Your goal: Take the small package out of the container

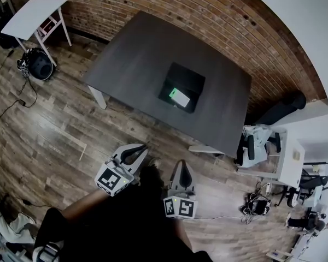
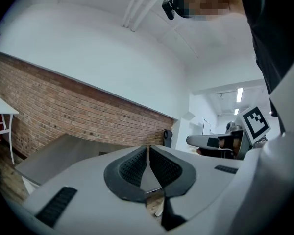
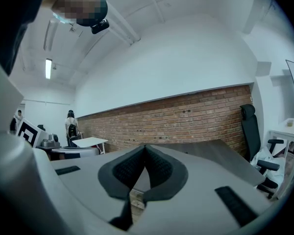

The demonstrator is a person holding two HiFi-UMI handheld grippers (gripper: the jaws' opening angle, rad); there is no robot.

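A black open container (image 1: 192,81) sits on the dark table (image 1: 136,59), right of its middle. Inside it lies the small package (image 1: 179,97), white with a green end. My left gripper (image 1: 134,152) and right gripper (image 1: 183,166) hang over the wooden floor, short of the table's near edge and well apart from the container. Both are shut with nothing between their pads. In the left gripper view the jaws (image 2: 148,149) meet, with the table (image 2: 59,155) beyond. The right gripper view shows its jaws (image 3: 145,149) closed too, pointing at the table (image 3: 225,153).
A brick wall (image 1: 169,4) runs behind the table. A small white table (image 1: 35,10) and a black round device (image 1: 40,65) with cables stand at the far left. An office chair (image 1: 258,143) and a white desk (image 1: 295,157) stand to the right.
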